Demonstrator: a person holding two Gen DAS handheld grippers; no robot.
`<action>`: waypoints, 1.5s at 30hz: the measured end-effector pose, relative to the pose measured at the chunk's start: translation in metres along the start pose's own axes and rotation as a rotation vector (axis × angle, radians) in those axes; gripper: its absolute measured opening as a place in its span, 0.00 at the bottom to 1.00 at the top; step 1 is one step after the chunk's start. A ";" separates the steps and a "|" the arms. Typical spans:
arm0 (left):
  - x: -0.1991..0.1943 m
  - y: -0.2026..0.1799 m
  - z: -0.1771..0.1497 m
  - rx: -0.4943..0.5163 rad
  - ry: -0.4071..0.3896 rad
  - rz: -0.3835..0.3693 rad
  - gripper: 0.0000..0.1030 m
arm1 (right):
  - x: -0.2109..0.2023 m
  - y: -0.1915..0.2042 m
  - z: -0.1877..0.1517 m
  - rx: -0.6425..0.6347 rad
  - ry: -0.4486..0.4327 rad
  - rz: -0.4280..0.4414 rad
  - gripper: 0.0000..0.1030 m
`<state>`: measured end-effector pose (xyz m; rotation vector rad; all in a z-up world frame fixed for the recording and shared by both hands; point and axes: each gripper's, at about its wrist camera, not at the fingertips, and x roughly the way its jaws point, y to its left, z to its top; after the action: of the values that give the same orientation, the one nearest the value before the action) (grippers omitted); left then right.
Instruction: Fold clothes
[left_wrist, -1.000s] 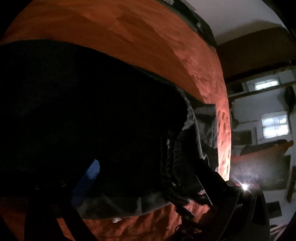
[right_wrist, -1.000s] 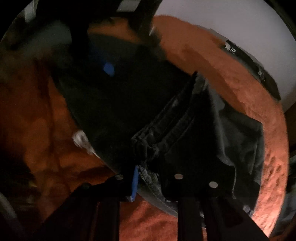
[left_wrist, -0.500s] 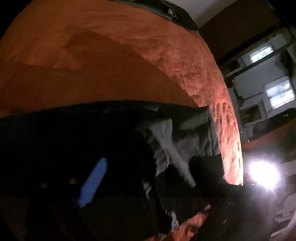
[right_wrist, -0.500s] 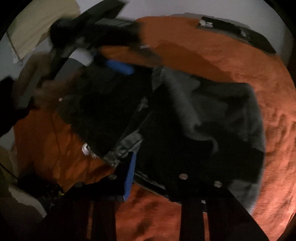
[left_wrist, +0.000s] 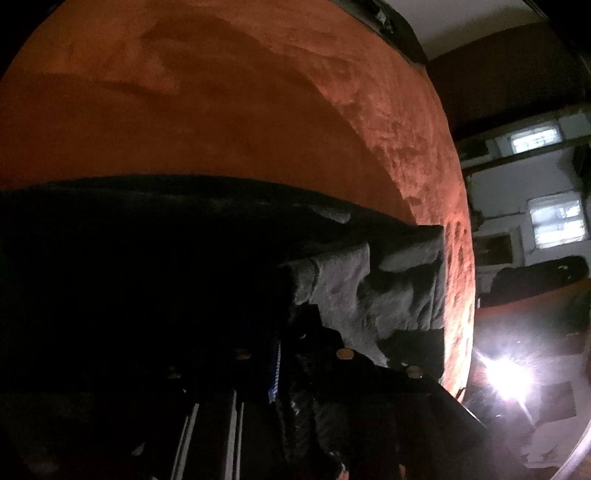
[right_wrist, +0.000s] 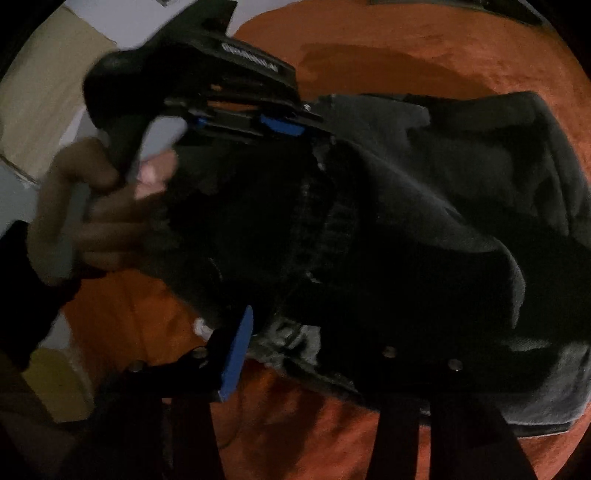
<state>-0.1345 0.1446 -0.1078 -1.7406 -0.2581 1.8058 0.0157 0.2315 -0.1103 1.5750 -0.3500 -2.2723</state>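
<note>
A dark grey pair of jeans (right_wrist: 424, 206) lies bunched on an orange bedspread (right_wrist: 424, 48). My left gripper (left_wrist: 280, 354) has its blue pads pressed together on a dark edge of the jeans (left_wrist: 369, 295). In the right wrist view the left gripper (right_wrist: 273, 122) sits at the garment's far edge, held by a hand. My right gripper (right_wrist: 314, 339) has the denim waistband between its blue pad (right_wrist: 236, 354) and its other finger, with a wide gap.
The orange bedspread (left_wrist: 221, 103) fills the far side. A dark strip (left_wrist: 391, 26) lies along its far edge. A bright lamp (left_wrist: 509, 376) and windows (left_wrist: 554, 225) are to the right. A white wall and beige cloth (right_wrist: 48, 92) are at left.
The left gripper's pads have closed together on the jeans edge. The left gripper and hand have come nearer the right one, bunching the jeans more.
</note>
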 end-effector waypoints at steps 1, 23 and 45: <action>0.000 0.001 0.000 -0.003 -0.001 -0.006 0.13 | 0.003 0.003 0.000 -0.027 -0.003 -0.032 0.35; -0.017 0.007 0.002 0.045 0.004 0.037 0.23 | -0.006 0.025 -0.018 -0.208 -0.077 0.034 0.58; 0.012 -0.035 -0.124 0.353 0.096 0.132 0.49 | -0.064 -0.127 -0.027 0.141 -0.228 -0.304 0.15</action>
<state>-0.0057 0.1456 -0.1141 -1.6135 0.2095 1.7284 0.0425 0.3737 -0.1154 1.5256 -0.3567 -2.7261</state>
